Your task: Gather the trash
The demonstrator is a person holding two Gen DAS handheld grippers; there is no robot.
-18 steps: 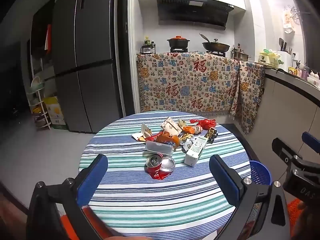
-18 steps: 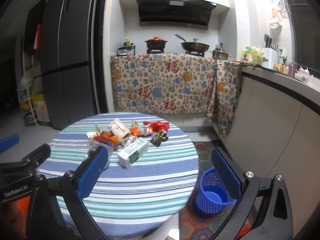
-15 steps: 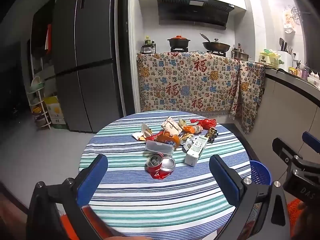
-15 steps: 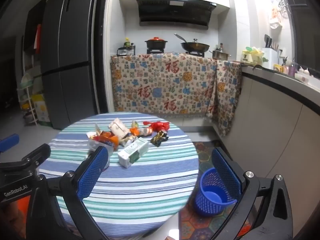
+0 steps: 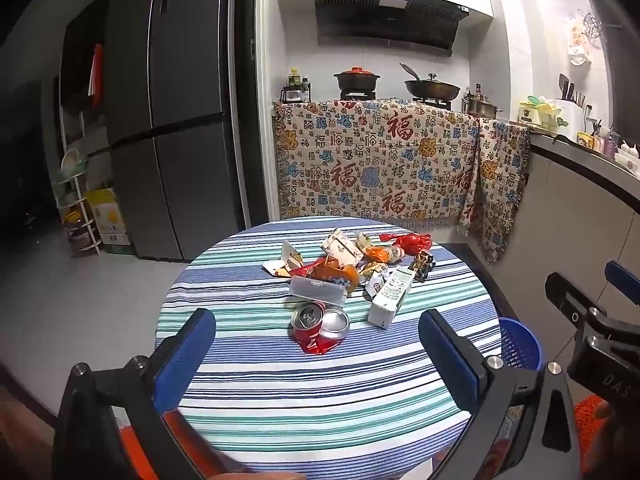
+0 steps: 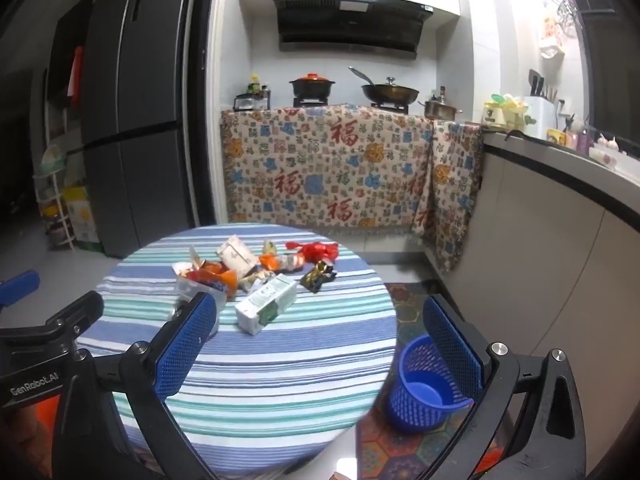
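Kitchen bench (image 5: 248, 384) holds the trash pile (image 5: 348, 268) mid-cloth; your left tongs (image 5: 316, 344) and right tongs (image 6: 320, 332) gape wide, empty. Beyond the pile, past the bench edge, the blue bin (image 6: 424, 388) sits low: the crushed can (image 5: 320, 326) could roll off if nudged.

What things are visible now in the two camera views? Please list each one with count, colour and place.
round table: one, blue, green and white striped cloth, centre
crushed can: one, red and silver, nearest piece of the trash on the table
carton: one, white and green, lying on the table
clear plastic box: one, transparent, behind the can
wrappers: several, red, orange and dark, far side of the pile
basket: one, blue, on the floor right of the table
fridge: one, dark grey, left
patterned cloth: one, beige with red signs, over the counter
pot: one, black with red lid, on the stove
pan: one, dark, on the stove
left gripper: blue pads, open, empty
right gripper: blue pads, open, empty
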